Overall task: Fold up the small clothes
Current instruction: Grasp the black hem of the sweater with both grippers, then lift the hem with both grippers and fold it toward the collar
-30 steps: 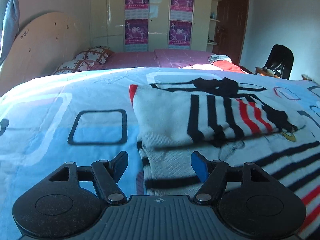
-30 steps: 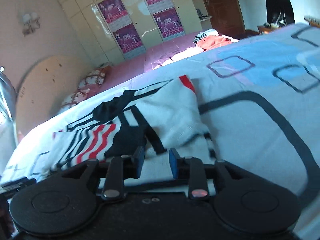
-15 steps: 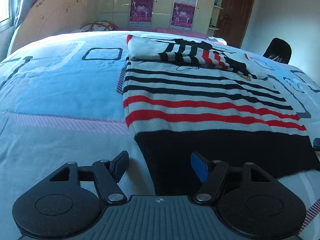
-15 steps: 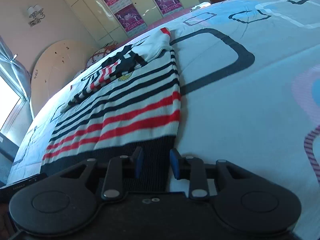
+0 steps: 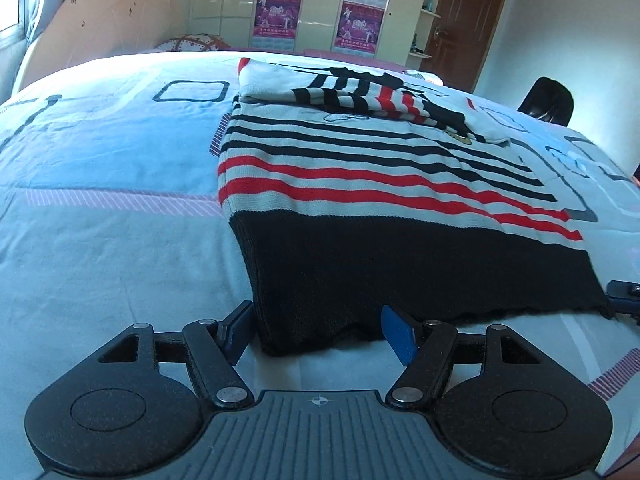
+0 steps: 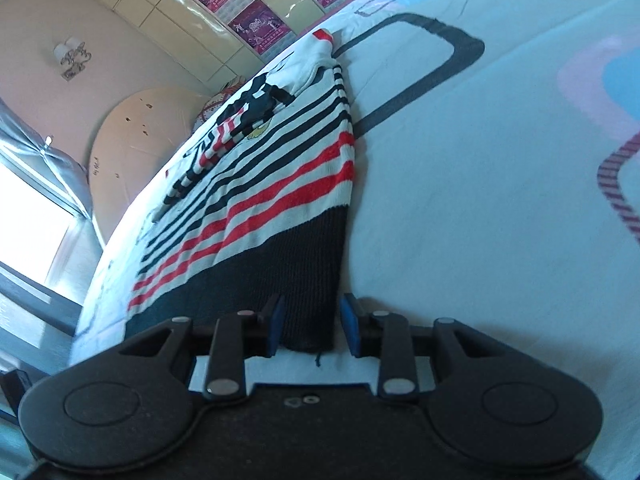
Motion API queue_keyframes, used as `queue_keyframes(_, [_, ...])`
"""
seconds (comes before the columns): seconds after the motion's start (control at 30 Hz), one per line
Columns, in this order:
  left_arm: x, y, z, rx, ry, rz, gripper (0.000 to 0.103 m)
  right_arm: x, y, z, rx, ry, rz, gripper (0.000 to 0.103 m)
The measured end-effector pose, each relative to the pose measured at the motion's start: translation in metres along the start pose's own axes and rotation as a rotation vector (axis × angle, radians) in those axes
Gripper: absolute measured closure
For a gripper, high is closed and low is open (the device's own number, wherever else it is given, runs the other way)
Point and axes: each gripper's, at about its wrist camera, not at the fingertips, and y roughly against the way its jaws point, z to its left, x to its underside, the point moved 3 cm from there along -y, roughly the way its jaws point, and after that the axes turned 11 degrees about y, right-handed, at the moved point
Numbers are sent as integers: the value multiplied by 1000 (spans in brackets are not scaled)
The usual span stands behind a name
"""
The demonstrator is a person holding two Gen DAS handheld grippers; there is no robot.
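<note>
Left tongs (image 5: pixel 318 334) and right tongs (image 6: pixel 308 326) angled downward, gaping, straddling sweater (image 5: pixel 400 184) hem corners

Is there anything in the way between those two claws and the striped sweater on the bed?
Nothing visible. The left claw and the right claw each sit open at a bottom corner of the striped sweater, its black hem between the fingers. Only the bedspread lies around it.

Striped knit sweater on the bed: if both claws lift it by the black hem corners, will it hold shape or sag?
The striped knit sweater will likely sag between the corners: it lies limp, following the light blue patterned bedsheet. The folded-in sleeves rest loosely on top, so they may slide off. The thick ribbed black hem probably grips well, not slippery.
</note>
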Motion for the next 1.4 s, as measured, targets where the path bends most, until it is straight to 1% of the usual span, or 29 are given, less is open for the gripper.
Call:
queue_keyframes(0.03, [1,1,1,22,18,6,43,1,-1,0,-12,-10,2,71])
queue_keyframes(0.07, [2,1,4,43,46,13,47,2,-2,-1,-16,-16,0,71])
queue_keyframes(0.13, [2,2,13,108,120,25,51,3,-2,-1,-25,-29,-6,71])
queue_keyframes(0.2, [5,1,26,200,238,50,56,3,-1,-3,-37,-44,-8,71])
queue_keyframes(0.23, [6,0,33,236,292,60,63,3,-1,-4,-43,-49,-9,71])
queue_keyframes(0.27, [9,-2,41,270,355,72,65,3,0,-5,-49,-55,-11,71])
queue_keyframes(0.37, [16,-7,57,328,487,75,67,4,-1,-10,-71,-92,-15,71])
queue_keyframes(0.43, [19,-8,65,347,542,66,67,4,0,-13,-87,-121,-18,71])
queue_keyframes(0.47, [20,-9,69,356,560,62,67,4,0,-15,-93,-135,-18,73])
queue_keyframes(0.57, [16,-16,72,384,590,61,67,3,-3,-22,-115,-180,-20,73])
queue_keyframes(0.67, [6,-28,69,401,588,66,67,2,-10,-26,-149,-228,-17,73])
queue_keyframes(0.83, [-10,-48,62,428,593,77,67,-7,-26,-19,-185,-228,8,73])
queue_keyframes(0.9, [-14,-52,60,422,588,77,67,-10,-32,-15,-196,-218,20,76])
queue_keyframes(0.93, [-16,-54,58,421,587,77,68,-12,-35,-12,-191,-208,26,81])
queue_keyframes(0.97, [-17,-56,58,408,584,78,82,-13,-37,-9,-174,-188,37,89])
queue_keyframes(1.0, [-18,-57,57,371,575,83,92,-14,-39,-5,-152,-163,45,94])
queue_keyframes(1.03, [-18,-58,59,357,574,86,98,-15,-38,-1,-128,-137,43,95])
queue_keyframes(1.1, [-17,-52,65,365,590,53,99,-17,-33,5,-100,-95,22,96])
queue_keyframes(1.13, [-18,-47,65,371,587,33,99,-16,-30,8,-101,-84,9,96])
queue_keyframes(1.2, [-19,-33,71,421,609,-18,99,-17,-18,10,-125,-70,-31,96])
queue_keyframes(1.3, [-25,-13,72,459,593,-71,99,-23,1,16,-145,-38,-80,96])
queue_keyframes(1.33, [-26,-9,73,457,591,-81,99,-25,6,17,-148,-22,-89,96])
queue_keyframes(1.4, [-25,-11,76,425,585,-73,99,-27,7,17,-140,-4,-91,97])
